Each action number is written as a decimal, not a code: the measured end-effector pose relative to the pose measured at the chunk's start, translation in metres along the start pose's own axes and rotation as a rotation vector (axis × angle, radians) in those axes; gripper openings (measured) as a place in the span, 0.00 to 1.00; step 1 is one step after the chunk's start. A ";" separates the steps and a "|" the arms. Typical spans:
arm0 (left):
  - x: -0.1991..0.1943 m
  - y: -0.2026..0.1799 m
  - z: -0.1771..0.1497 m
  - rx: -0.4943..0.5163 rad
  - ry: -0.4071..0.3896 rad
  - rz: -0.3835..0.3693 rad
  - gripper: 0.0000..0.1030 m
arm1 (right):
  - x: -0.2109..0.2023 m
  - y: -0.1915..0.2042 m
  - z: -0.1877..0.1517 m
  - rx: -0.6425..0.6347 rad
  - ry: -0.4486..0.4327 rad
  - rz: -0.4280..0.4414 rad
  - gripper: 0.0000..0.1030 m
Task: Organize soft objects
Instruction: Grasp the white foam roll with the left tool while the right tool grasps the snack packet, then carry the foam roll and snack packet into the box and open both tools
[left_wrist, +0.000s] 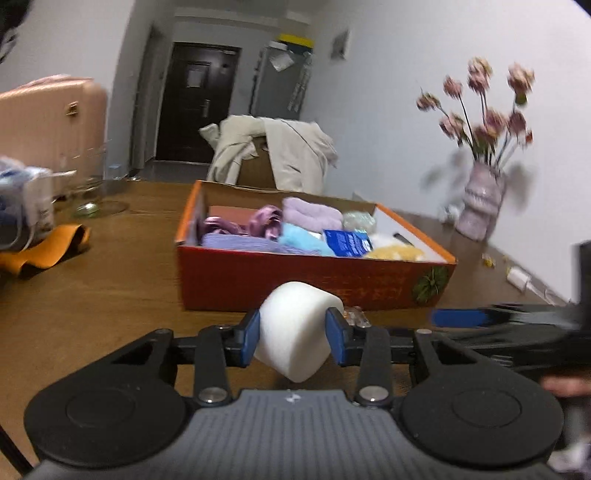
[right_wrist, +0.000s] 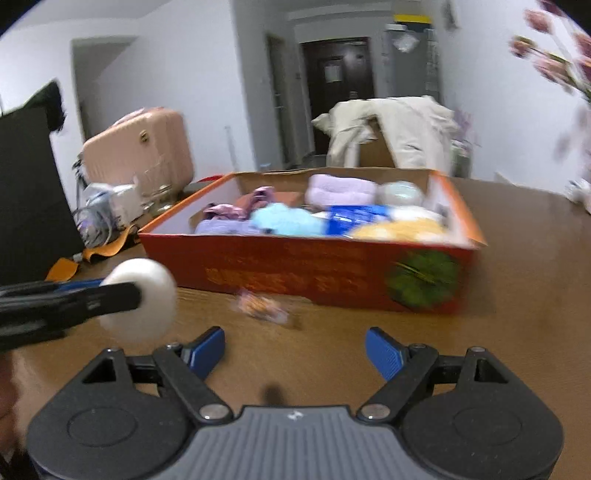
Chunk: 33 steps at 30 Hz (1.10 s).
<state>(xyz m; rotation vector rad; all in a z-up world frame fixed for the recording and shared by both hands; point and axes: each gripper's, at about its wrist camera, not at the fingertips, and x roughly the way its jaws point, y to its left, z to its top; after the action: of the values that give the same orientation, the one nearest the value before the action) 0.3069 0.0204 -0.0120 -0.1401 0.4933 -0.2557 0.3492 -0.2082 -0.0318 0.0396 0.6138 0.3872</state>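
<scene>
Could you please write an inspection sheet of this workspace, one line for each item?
Surface: brown wooden table, mostly bare near the grippers.
Job's things: white foam roll in the left gripper; orange box holding soft items in purple, light blue, yellow and white.
Clutter: small wrapped sweet before the box; orange cloth; glassware; vase of pink flowers.
Grippers: left gripper shut on the foam roll; right gripper open, nothing between its jaws.
Cables: tangle of wires at the table's left edge.
Surroundings: pink suitcase, dark door, beige coat over a carton.
</scene>
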 end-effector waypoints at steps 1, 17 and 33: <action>-0.001 0.003 0.001 -0.010 0.002 0.022 0.37 | 0.011 0.007 0.004 -0.026 0.010 0.012 0.79; -0.017 0.023 -0.009 -0.042 0.029 0.096 0.38 | 0.071 0.032 0.014 -0.069 0.065 -0.089 0.48; -0.065 -0.031 -0.023 0.027 0.015 0.050 0.38 | -0.073 0.033 -0.040 0.000 -0.036 -0.015 0.32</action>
<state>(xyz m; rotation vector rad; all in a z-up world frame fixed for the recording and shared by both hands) 0.2344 0.0069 0.0035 -0.0999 0.5078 -0.2148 0.2611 -0.2075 -0.0193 0.0422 0.5786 0.3715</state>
